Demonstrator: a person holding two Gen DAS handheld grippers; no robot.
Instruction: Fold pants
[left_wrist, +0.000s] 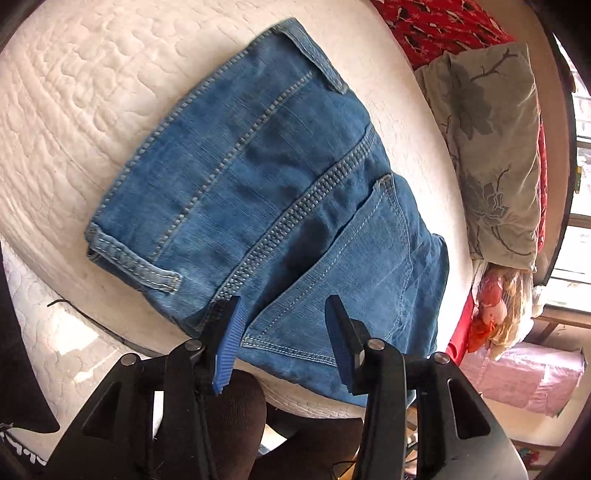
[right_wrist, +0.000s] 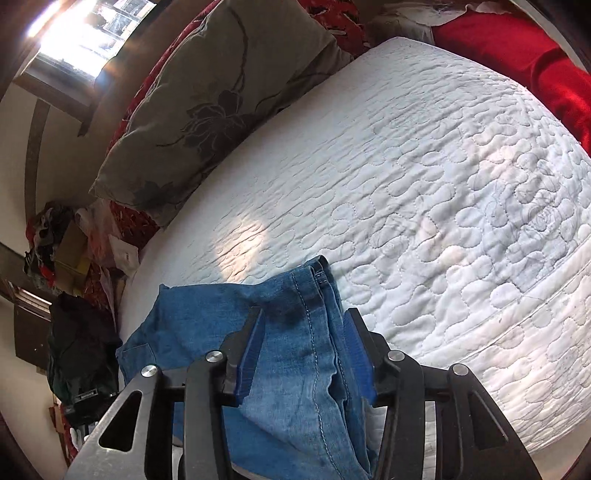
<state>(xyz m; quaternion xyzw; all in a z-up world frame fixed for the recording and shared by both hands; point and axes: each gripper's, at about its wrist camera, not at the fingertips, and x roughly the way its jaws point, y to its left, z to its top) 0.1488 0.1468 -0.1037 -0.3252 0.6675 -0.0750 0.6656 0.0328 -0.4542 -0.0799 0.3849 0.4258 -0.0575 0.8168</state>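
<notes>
The blue denim pants lie folded into a compact bundle on the white quilted mattress, back pocket and waistband facing up. My left gripper is open, its jaws hovering over the bundle's near edge by the pocket, holding nothing. In the right wrist view the pants lie between the jaws of my right gripper, which is open with the blue pads standing either side of a thick seamed fold at the mattress edge.
A grey flowered pillow lies along the bed's far side, also in the right wrist view. Red patterned bedding is behind it. Clutter and bags sit on the floor beside the bed. A person's dark-clad leg is below the left gripper.
</notes>
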